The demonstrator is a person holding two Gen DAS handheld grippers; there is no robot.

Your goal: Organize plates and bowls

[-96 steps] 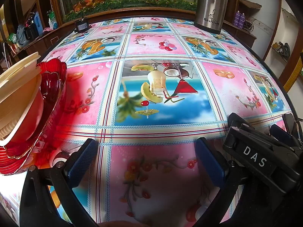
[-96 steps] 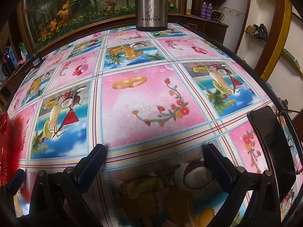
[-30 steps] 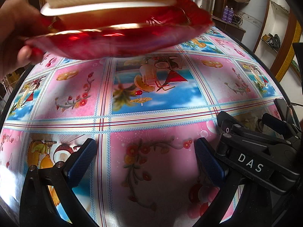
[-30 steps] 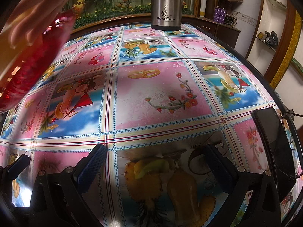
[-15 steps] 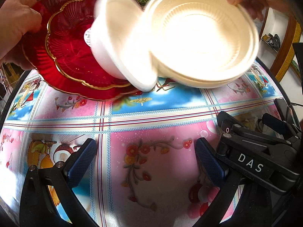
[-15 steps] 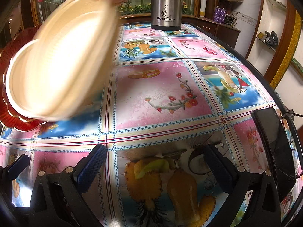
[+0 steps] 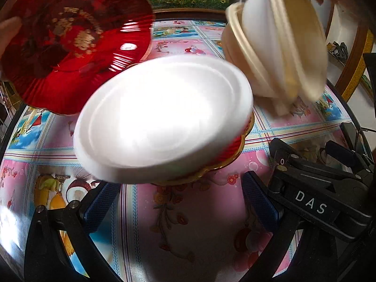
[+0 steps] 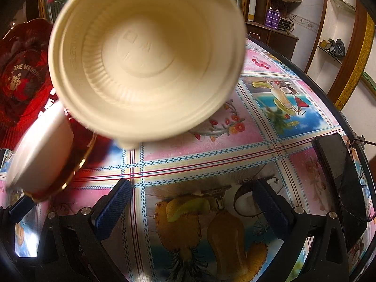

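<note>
Both claws, left [image 7: 181, 202] and right [image 8: 191, 202], rest spread and empty on the desk [image 8: 211, 150] while bare hands tip red plates [image 7: 70, 47] and cream bowls [image 8: 145, 58] out above it; a white bowl [image 7: 162, 119] looks ready to tumble and roll off.

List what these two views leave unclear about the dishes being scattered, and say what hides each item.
- White bowl: motion blur; left view can't show whether it has landed.
- Small red plate: mostly covered by that bowl.
- Cream bowls: blurred; count uncertain; they block the table behind them in the right view.
- Big red plate: the hand holding it is cut off at the frame edge.
</note>
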